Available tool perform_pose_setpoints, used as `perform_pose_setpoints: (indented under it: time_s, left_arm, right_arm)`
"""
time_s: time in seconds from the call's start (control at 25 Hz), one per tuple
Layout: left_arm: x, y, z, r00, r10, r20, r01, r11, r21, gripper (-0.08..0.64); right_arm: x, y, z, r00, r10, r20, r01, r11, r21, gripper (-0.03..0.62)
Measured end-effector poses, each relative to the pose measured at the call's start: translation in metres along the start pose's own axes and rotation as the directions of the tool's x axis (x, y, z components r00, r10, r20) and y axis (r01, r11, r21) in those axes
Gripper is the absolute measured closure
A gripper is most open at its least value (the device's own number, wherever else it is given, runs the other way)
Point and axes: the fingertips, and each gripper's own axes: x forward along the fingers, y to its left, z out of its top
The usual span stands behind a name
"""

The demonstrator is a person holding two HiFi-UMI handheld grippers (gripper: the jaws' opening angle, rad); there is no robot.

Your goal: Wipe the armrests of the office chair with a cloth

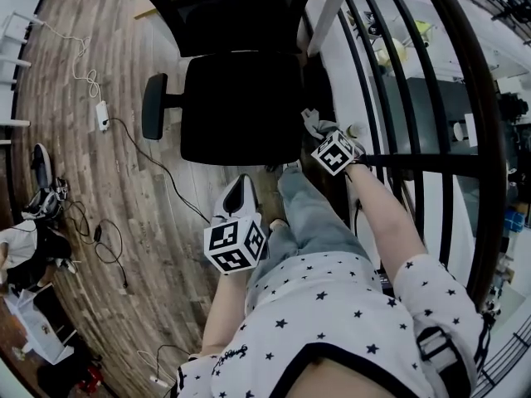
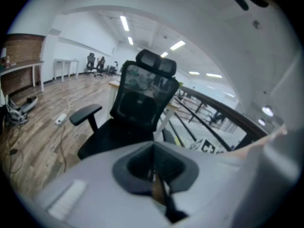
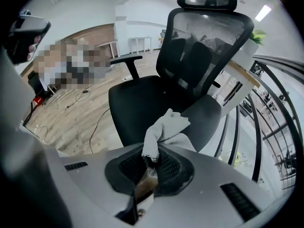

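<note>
The black office chair stands in front of me, with its mesh back upright. Its left armrest sticks out over the wood floor. My right gripper is shut on a crumpled white cloth, which hangs just above the chair's right armrest. In the head view that right gripper and the cloth sit at the seat's right edge. My left gripper is held low before the seat, shut with nothing in it. Both armrests show in the left gripper view.
A black curved railing runs close along the right of the chair. A power strip and cables lie on the wood floor at the left, with shoes and bags further left. A desk leg stands behind the chair.
</note>
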Motion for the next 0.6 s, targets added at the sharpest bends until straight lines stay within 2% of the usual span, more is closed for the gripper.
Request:
perform_pose_setpoints:
  time_s: [0.12,0.28,0.6]
  left_arm:
    - [-0.007,0.002,-0.003,1.000,0.006,0.005,-0.006,1.000,-0.004,0.558]
    - [-0.017,0.004,0.002,0.999,0.015,0.031,-0.015,1.000,-0.003,0.558]
    - [-0.068,0.025,-0.012,0.995,0.062,0.082,-0.060,0.998,-0.032,0.558]
  right_arm:
    - [0.002,0.009,-0.006,1.000,-0.001,-0.030,-0.001,0.999,-0.039,0.561]
    - [-0.005,0.010,0.001,1.000,-0.016,-0.018,0.016,1.000,-0.023,0.561]
    - [-0.038,0.053,0.016,0.994,-0.043,0.104,0.038,0.998,0.044,0.561]
